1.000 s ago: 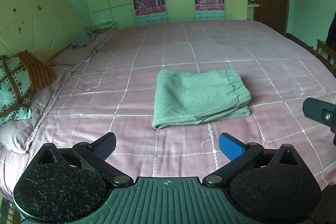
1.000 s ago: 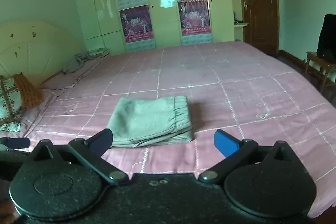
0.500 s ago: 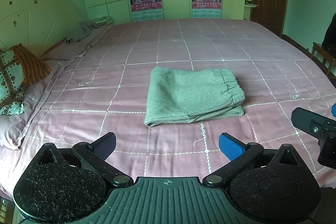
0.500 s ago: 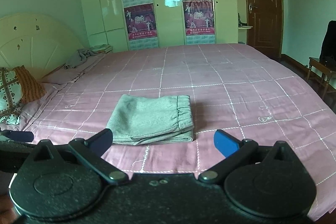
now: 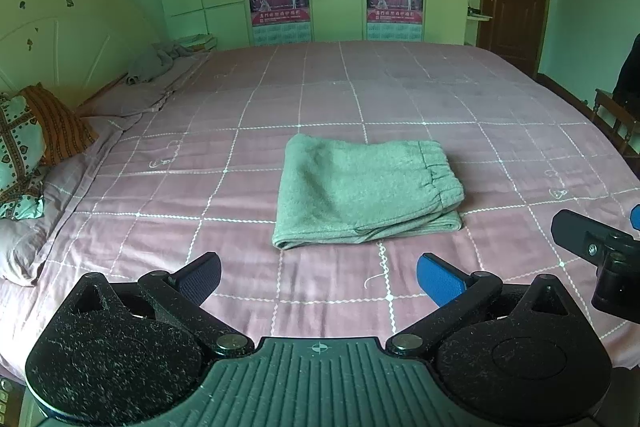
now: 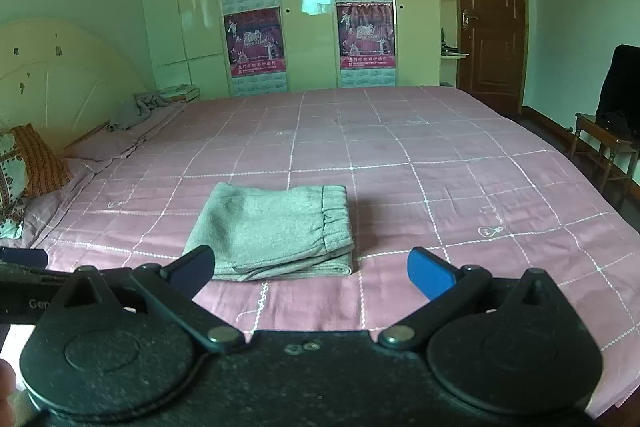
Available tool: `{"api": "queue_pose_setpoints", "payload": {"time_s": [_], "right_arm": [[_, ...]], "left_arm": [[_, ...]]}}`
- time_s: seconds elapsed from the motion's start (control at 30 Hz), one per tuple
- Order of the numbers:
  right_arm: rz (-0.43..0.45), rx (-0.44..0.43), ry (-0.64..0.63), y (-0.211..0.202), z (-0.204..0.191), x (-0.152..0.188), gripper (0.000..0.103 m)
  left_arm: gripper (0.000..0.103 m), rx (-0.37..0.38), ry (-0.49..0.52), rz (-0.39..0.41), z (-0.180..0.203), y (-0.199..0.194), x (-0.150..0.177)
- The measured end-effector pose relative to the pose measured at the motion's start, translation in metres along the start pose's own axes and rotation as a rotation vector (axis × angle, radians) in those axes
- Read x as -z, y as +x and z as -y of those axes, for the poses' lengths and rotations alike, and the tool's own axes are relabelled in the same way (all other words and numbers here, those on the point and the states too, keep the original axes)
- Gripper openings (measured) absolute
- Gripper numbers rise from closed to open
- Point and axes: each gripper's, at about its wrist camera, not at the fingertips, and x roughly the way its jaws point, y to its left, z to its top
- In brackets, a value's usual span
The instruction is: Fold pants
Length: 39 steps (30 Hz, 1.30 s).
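Left claw (image 5: 318, 277) spread wide, holding nothing, hovering over the near edge of the bed (image 5: 460, 99), not touching any cloth. Right claw (image 6: 310, 269) also wide apart, empty; in its own view the dark left finger overlaps the near left corner of the pants (image 6: 276, 231), contact cannot be told. Right claw's finger shows at the right edge of the left wrist view, well clear of the pants (image 5: 366, 191).

Grey-green pants lie folded in a compact rectangle mid-bed on the pink checked bedspread, elastic waistband on the right side, layered edges facing the cameras. Nothing sits between the claws and the pants.

Patterned pillows (image 5: 24, 147) at left by the cream headboard (image 5: 68, 39). Crumpled grey cloth (image 5: 154, 63) at the far left corner. Wardrobe with posters (image 6: 252, 35) behind, brown door (image 6: 490, 11) at right, wooden chair (image 6: 608, 143) beside the bed.
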Motion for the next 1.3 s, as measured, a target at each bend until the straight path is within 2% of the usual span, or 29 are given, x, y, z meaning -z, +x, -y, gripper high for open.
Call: {"api": "queue_pose_setpoints", "payload": {"time_s": [0.73,1.07,1.17,1.3], "right_arm": [[-0.008,-0.01,0.004,0.004,0.004,-0.003,0.102],[-0.006,-0.008,0.01,0.007,0.006,-0.008,0.102],[-0.004,-0.007,0.008,0.008,0.007,-0.009,0.102],[-0.009,-0.006,0.01,0.012,0.009,-0.011,0.102]], "left_arm": [[0.103,-0.002,-0.003,-0.003,0.005,0.006,-0.005],[0.103,0.036,0.006,-0.015,0.012,0.016,-0.015],[0.103,0.006,0.015,-0.002,0.017,0.017,-0.016],[0.103,0.015,0.029,0.002,0.019,0.018,-0.018]]}}
